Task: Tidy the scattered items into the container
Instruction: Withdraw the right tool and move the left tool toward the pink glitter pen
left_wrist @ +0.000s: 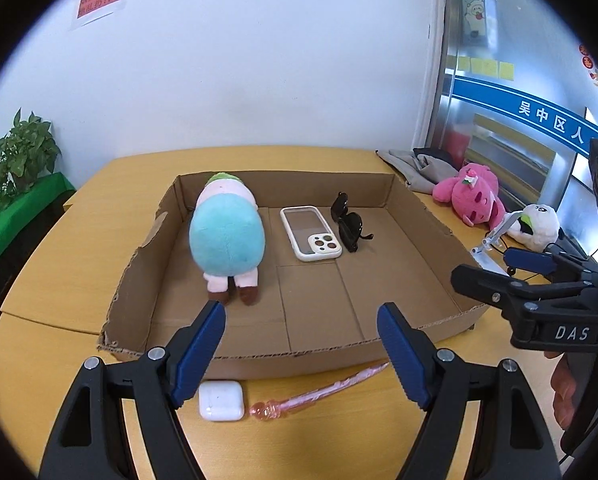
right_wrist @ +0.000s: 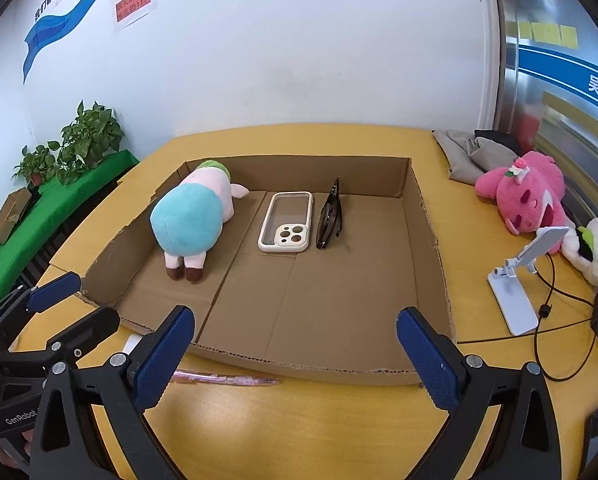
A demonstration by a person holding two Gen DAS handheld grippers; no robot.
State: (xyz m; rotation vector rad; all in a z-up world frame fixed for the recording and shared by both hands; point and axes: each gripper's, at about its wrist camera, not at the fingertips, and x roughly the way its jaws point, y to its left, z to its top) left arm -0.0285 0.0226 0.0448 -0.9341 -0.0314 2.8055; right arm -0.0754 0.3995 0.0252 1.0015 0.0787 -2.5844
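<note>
A shallow cardboard box (left_wrist: 259,360) (right_wrist: 431,208) lies on the yellow table. Inside it are a teal and pink plush doll (left_wrist: 227,240) (right_wrist: 191,220), a white phone case (left_wrist: 310,233) (right_wrist: 286,222) and folded black sunglasses (left_wrist: 347,222) (right_wrist: 331,216). In front of the box lie a white earbud case (left_wrist: 221,401) and a pink pen (left_wrist: 319,394) (right_wrist: 227,379). My left gripper (left_wrist: 301,344) is open and empty above the earbud case and pen. My right gripper (right_wrist: 295,356) is open and empty over the box's near wall.
Right of the box lie a pink plush (left_wrist: 473,194) (right_wrist: 527,196), a white plush (left_wrist: 535,224) (right_wrist: 595,248), a white phone stand (right_wrist: 519,280) with a black cable, and grey cloth (right_wrist: 471,152). Potted plants (right_wrist: 79,140) stand on a green shelf at left.
</note>
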